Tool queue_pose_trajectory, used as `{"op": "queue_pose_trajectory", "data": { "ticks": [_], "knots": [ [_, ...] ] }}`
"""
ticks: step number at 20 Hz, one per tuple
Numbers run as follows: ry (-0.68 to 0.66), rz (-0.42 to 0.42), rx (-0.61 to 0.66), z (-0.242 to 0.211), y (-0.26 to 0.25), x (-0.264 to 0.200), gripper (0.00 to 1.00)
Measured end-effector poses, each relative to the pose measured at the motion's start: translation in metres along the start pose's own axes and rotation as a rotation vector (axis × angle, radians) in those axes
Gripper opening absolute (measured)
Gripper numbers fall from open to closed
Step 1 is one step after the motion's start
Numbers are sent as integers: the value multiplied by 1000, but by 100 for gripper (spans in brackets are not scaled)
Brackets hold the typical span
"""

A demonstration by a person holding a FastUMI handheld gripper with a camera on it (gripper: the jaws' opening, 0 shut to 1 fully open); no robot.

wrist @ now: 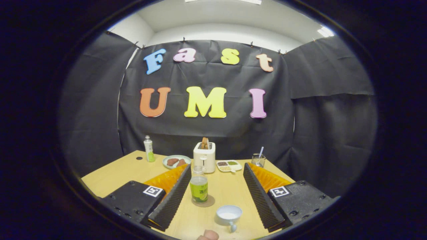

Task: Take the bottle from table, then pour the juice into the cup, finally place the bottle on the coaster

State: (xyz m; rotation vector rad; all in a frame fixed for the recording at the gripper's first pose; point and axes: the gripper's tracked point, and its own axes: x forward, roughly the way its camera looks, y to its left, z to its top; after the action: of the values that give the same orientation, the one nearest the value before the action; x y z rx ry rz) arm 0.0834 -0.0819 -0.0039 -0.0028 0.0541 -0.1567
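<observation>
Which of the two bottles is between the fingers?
The green-label bottle on the coaster, next to the cup, stands between the open fingers. The other bottle stands far back by the plate, beyond the fingers.

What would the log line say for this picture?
gripper: open, empty | bottle: upright on coaster, between fingers | cup: nearer, holds pale liquid

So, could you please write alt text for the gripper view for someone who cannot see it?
The gripper, jaws wide open, faces a green-labelled bottle standing on a round coaster between the fingers, with a small white cup of pale liquid nearer the camera. Beyond them on the wooden table stand a toaster, a plate and a second bottle.
</observation>
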Motion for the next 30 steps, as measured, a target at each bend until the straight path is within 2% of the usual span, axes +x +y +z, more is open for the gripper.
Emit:
{"op": "queue_pose_trajectory", "data": {
  "ticks": [7, 10, 17, 23, 30],
  "knots": [
    [-25, 10, -4, 4, -2, -54, 100],
    [-31, -8, -18, 1, -8, -71, 100],
    [-39, 8, -38, -12, -2, -107, 100],
    [-30, 23, 7, -33, -4, -119, 100],
    [-59, 14, -37, -37, -4, -125, 100]
  ]
}}
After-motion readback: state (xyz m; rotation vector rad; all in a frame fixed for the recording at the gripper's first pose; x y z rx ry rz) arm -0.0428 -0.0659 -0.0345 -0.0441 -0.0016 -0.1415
